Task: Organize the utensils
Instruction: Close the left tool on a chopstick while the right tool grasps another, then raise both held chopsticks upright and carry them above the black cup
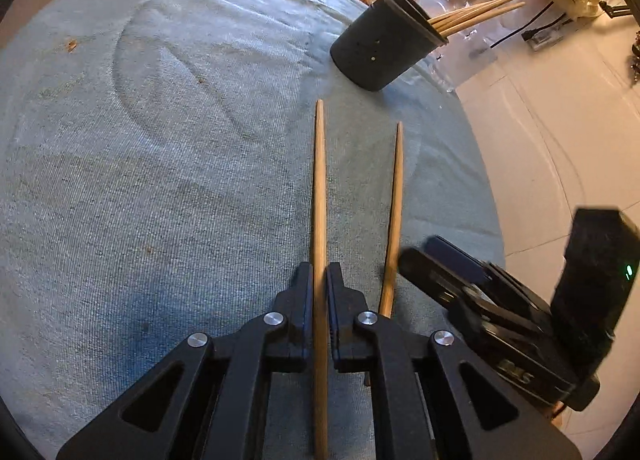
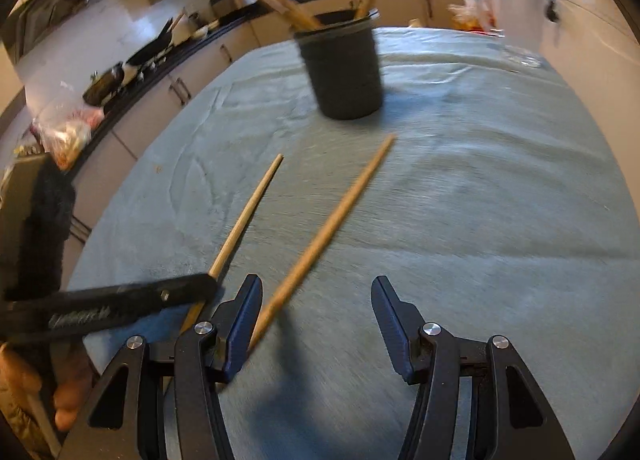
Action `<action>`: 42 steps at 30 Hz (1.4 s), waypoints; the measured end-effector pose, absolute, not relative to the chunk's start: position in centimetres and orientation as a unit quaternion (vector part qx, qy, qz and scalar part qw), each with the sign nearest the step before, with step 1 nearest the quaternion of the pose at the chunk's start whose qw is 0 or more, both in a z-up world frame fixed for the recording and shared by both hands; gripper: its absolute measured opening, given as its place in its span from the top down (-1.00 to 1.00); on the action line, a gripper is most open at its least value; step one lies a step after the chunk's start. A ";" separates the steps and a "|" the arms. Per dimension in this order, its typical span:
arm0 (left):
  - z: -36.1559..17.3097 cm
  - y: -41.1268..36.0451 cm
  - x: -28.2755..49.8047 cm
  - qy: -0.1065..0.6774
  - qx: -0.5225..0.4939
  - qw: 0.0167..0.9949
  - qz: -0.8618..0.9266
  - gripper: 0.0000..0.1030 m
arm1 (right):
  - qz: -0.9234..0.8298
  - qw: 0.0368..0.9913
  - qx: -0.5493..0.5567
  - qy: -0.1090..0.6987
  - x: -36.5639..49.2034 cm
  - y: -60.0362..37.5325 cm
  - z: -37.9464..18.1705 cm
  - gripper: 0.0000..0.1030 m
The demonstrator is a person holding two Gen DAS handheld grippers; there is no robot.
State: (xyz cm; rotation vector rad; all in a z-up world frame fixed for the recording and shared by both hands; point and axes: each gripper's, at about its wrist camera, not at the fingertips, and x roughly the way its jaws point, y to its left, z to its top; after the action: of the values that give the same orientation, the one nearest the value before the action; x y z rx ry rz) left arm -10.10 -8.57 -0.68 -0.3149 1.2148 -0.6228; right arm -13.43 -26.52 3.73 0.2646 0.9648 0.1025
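Clamping a long, light-brown wooden chopstick [image 1: 320,219] between its two black fingers, the left gripper [image 1: 320,280] has its jaws drawn almost together, the pads pressed against the stick on either side. The stick runs straight up the middle of the left wrist view, its far tip on the pale blue-green terry towel [image 1: 160,179] that covers the table, its near end passing back between the gripper's arms. The gripper slants steeply down at the cloth.

A second wooden chopstick [image 1: 394,219] lies on the towel just beside the first, nearly parallel, the two well short of touching along their visible length. The right gripper [image 2: 316,300] stands with its jaws about half open and nothing pressed between them. In the right wrist view this chopstick [image 2: 324,236] comes in diagonally toward the gap and its near end disappears at the inner face of the left-hand finger [image 2: 240,324]; whether it touches that finger cannot be told. This gripper also tilts steeply down, close above the cloth, and its view is blurred.

The left gripper's black body [image 2: 112,308] reaches in from the left edge of that view, with a person's fingers [image 2: 68,400] below it.

Farther along the towel stands a dark round plastic utensil holder [image 1: 380,47], upright, with several more wooden chopsticks [image 1: 472,15] leaning out of its mouth.
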 end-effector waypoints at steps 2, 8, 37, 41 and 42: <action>-0.6 -8.7 -10.3 0.555 -0.143 0.768 -0.285 0.85 | 0.043 0.874 0.112 0.471 -12.4 -25.8 3.3 0.05; -0.4 -8.3 -11.0 0.549 -0.137 0.774 -0.285 0.85 | 0.005 0.867 0.070 0.494 -12.1 -26.4 3.3 0.81; 2.0 -14.8 -2.0 0.561 0.002 0.790 -0.249 0.44 | 0.001 0.843 0.014 0.538 -3.5 -29.1 3.3 0.53; 1.7 -14.4 -3.4 0.530 0.015 0.809 -0.254 0.68 | -0.003 0.853 0.019 0.521 -4.0 -28.9 3.2 0.89; 1.6 -14.4 -3.8 0.528 0.026 0.811 -0.252 0.92 | -0.003 0.856 0.023 0.517 -4.0 -29.0 3.2 0.89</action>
State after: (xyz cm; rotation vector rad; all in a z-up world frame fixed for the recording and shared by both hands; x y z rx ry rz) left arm -3.82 -14.37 1.63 0.0551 1.1278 -0.5380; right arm -4.02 -28.95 3.18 0.0481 1.0864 -0.0072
